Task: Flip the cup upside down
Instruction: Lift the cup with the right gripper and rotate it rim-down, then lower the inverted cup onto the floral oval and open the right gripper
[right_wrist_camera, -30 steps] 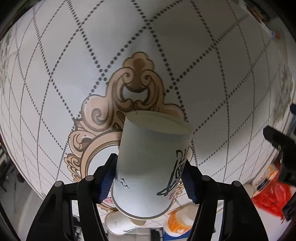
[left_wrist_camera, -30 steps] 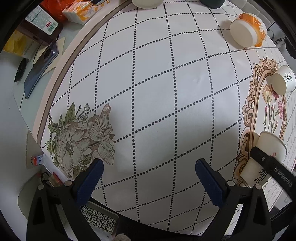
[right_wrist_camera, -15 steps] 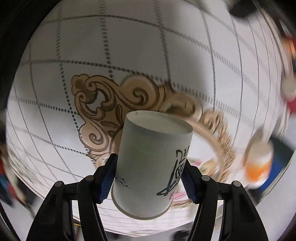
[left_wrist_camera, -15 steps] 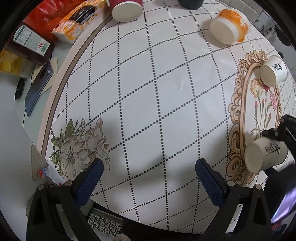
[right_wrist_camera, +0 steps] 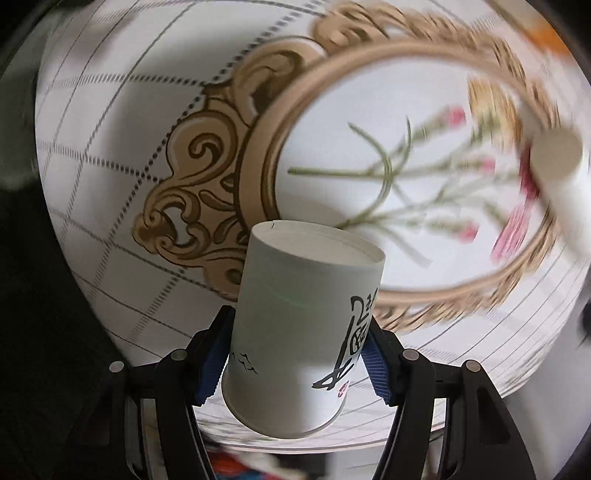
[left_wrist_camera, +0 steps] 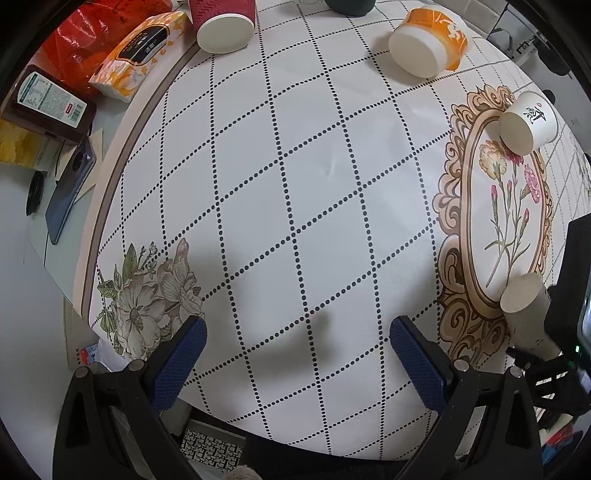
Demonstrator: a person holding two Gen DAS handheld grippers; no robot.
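White paper cup with black calligraphy [right_wrist_camera: 303, 332] is clamped between the blue-padded fingers [right_wrist_camera: 212, 363] of the right tool [right_wrist_camera: 295, 363], held off the worktop [left_wrist_camera: 295, 184], closed base pointing away from the camera over the gold-framed flower print [right_wrist_camera: 406, 177]. In the left wrist view the same cup [left_wrist_camera: 524, 310] sits at the right edge over that print. Left tool [left_wrist_camera: 297, 356] is wide apart, gripping nothing, above the dotted-grid cloth. On the worktop: second white calligraphy cup [left_wrist_camera: 528, 123] on its side at the far end of the frame, orange-and-white cup [left_wrist_camera: 428, 38] on its side, red ribbed cup [left_wrist_camera: 225, 24]. Off the cloth to the left: dark phone [left_wrist_camera: 68, 199], tissue pack [left_wrist_camera: 140, 51]. Right view background is motion-blurred.
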